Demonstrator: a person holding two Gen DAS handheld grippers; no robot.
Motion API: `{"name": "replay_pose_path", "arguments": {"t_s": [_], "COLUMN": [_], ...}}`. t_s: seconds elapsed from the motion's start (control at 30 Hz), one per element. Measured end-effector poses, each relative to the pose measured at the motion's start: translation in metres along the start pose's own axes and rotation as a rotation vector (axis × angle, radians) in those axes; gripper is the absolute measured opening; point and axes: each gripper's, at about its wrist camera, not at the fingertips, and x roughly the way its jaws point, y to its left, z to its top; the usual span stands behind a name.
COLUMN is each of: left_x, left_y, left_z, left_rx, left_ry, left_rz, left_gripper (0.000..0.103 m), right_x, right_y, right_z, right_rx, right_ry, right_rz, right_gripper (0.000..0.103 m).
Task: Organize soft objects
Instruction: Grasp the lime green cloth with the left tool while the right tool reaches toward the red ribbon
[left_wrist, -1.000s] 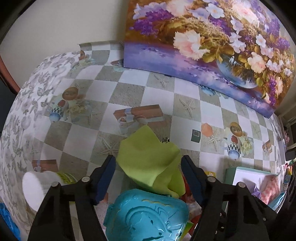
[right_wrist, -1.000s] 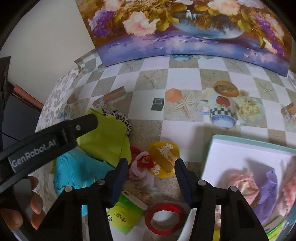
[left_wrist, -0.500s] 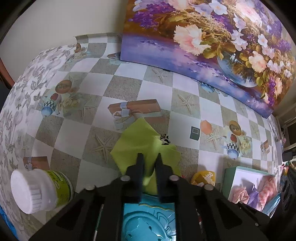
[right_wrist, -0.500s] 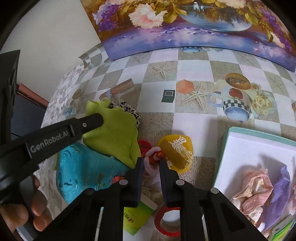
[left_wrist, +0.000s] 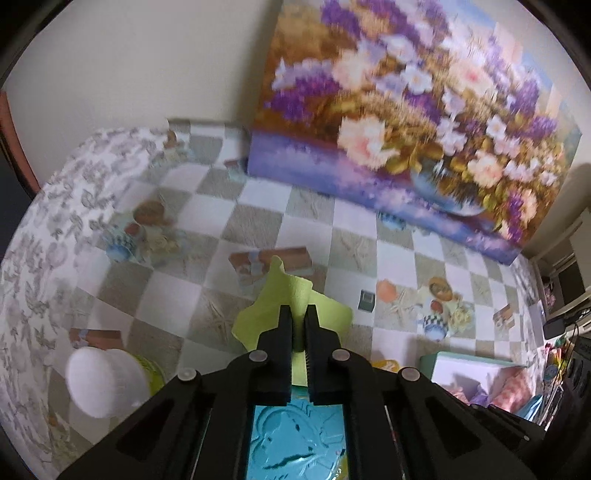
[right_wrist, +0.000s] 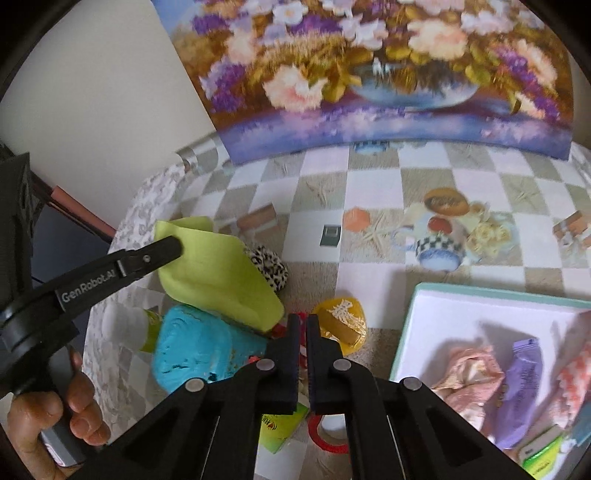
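My left gripper (left_wrist: 298, 314) is shut on a lime-green cloth (left_wrist: 291, 295) and holds it lifted above the table; from the right wrist view the cloth (right_wrist: 218, 273) hangs from the left gripper's fingers (right_wrist: 162, 251). My right gripper (right_wrist: 302, 321) is shut on a small red and pink soft item (right_wrist: 280, 328), mostly hidden by the jaws. A leopard-print scrunchie (right_wrist: 269, 266) lies behind the cloth. A white box with a teal rim (right_wrist: 480, 295) at the right holds a pink cloth (right_wrist: 469, 380), a purple pouch (right_wrist: 517, 387) and a pink-white piece (right_wrist: 569, 387).
A turquoise plastic lid (right_wrist: 192, 347) lies under the cloth. A yellow round badge (right_wrist: 341, 321), a red tape ring (right_wrist: 325, 439), a green carton (right_wrist: 280, 428) and a white-capped jar (left_wrist: 99, 380) sit nearby. A flower painting (left_wrist: 406, 110) stands at the back of the checkered tablecloth (left_wrist: 258, 221).
Both grippers went from open to shut, the left on the green cloth, the right on the red-pink item. The left gripper has since lifted the cloth up.
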Motion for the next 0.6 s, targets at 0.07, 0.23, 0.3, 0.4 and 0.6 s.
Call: {"name": "replay_pose_path", "arguments": {"t_s": [0.07,0.23,0.3,0.4,0.6], "left_x": [-0.011,-0.025,-0.026,-0.020,-0.008], "left_y": [0.001,0.006,0.008,0.014,0.023], "left_z": [0.002,0.005,0.005,0.004,0.002], "left_rx": [-0.001,-0.010,-0.014,-0.025,-0.053], "left_ry": [-0.024,-0.061,-0.065,-0.051,-0.017], "left_rz": [0.007,0.052,0.069,0.093,0.093], "left_gripper": [0.005,0.006,0.006,0.006,0.006], "right_x": [-0.007,0.004,0.014,0.028,0.050], "right_y": [0.002,0.001,0.001,0.002,0.001], "right_z": [0.001,-0.002,-0.004,-0.008,-0.016], "right_rx": [-0.011,-0.009,-0.006,-0.005,0.004], "right_ry": [-0.011,0.027,0.059,0.098,0.158], "right_rz": [0.002,0.013,0.023,0.032,0.019], "right_gripper": [0.004,0.004,0.005,0.005,0.005]}}
